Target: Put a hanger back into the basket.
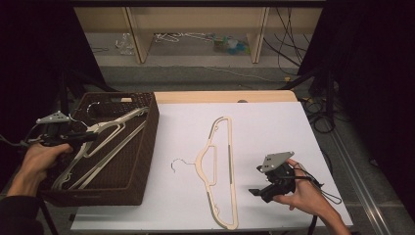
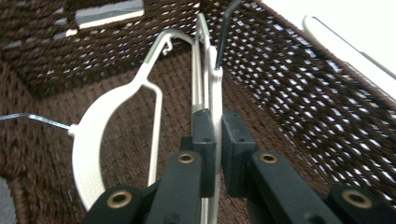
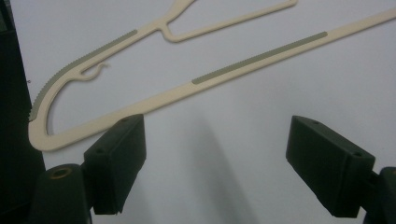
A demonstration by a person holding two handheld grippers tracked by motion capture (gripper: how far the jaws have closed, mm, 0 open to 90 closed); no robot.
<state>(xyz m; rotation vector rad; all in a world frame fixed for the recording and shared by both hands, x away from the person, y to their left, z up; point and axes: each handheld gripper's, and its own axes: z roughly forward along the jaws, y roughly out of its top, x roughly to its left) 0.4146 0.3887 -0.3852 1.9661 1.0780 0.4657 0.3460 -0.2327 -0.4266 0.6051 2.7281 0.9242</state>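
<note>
**Left jaws clamped on a hanger in the basket**

My left hand-held gripper (image 2: 217,154) pinches a cream hanger (image 2: 214,100) edge-on between its pads, inside the brown wicker basket (image 1: 142,147) beside other hangers. My right hand-held gripper (image 3: 215,168) hovers with jaws spread wide and empty, near a second hanger (image 1: 220,166) lying flat on the white surface (image 1: 274,132).
</note>
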